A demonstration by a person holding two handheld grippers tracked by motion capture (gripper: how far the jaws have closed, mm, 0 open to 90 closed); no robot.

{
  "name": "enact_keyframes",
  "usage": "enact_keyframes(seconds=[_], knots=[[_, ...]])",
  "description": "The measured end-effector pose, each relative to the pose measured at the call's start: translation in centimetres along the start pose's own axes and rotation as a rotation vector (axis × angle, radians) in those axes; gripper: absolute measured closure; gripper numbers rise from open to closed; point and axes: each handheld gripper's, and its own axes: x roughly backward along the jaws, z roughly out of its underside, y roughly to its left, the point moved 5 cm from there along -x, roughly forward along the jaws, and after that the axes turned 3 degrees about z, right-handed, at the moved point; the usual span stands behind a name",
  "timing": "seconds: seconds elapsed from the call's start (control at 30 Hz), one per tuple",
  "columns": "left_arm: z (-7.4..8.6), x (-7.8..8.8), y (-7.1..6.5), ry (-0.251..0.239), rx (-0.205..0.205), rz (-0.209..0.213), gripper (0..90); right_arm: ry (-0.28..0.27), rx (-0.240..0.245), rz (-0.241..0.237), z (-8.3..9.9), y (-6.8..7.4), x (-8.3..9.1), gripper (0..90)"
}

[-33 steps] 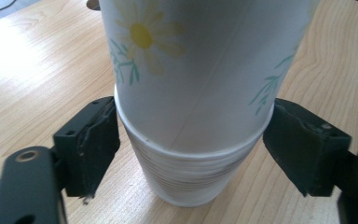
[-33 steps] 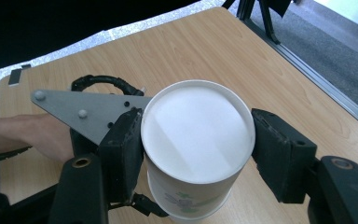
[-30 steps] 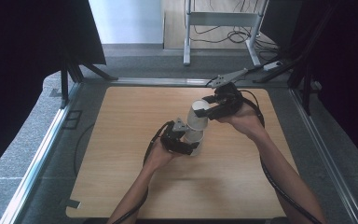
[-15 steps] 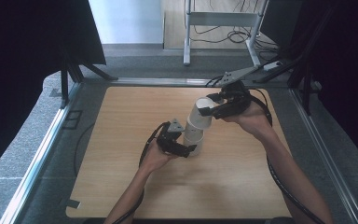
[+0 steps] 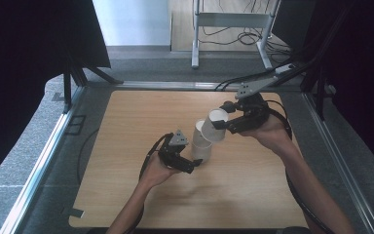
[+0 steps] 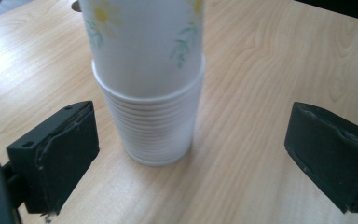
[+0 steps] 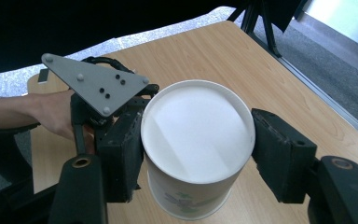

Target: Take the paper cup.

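A stack of white flower-print paper cups (image 5: 200,144) stands upright on the wooden table (image 5: 126,195). In the left gripper view the stack (image 6: 151,116) rises between my left gripper's (image 6: 191,142) jaws, which have just been opening and stand wide apart without touching it. In the high view my left gripper (image 5: 194,163) sits at the stack's near side. My right gripper (image 5: 224,126) holds a single cup (image 5: 213,126) tilted in the air just right of the stack's top. In the right gripper view that gripper (image 7: 198,154) is shut on the cup (image 7: 198,144), whose flat base faces the camera.
Metal rails (image 5: 44,161) border the table on both sides, with black curtains beyond. Cables (image 5: 282,117) trail from the right gripper to the far right corner. A white metal stand (image 5: 229,19) is on the floor behind the table. Bare wood lies at the left and front.
The right gripper has drawn one cup off the top of the stack and carried it to the right. The left jaws have come apart from the stack, which now stands free and upright.
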Motion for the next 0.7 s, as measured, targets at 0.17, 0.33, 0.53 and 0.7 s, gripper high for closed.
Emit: enact_keyframes(seconds=[0.17,0.33,0.53,0.7], knots=[[0.4,0.5,-0.9,-0.006,-0.004,0.016,2.6,-0.005,0.005,-0.007,0.8,0.5,0.4,37.2],[0.7,0.8,-1.7,-0.015,-0.008,0.031,2.6,-0.009,0.011,-0.019,1.7,1.2,0.6,37.2],[1.1,0.9,-2.7,-0.036,-0.020,0.055,2.6,-0.021,0.022,-0.037,2.8,2.2,0.7,37.2],[1.4,0.8,-3.5,-0.051,-0.027,0.071,3.2,-0.018,0.026,-0.047,3.7,2.7,0.2,37.2]])
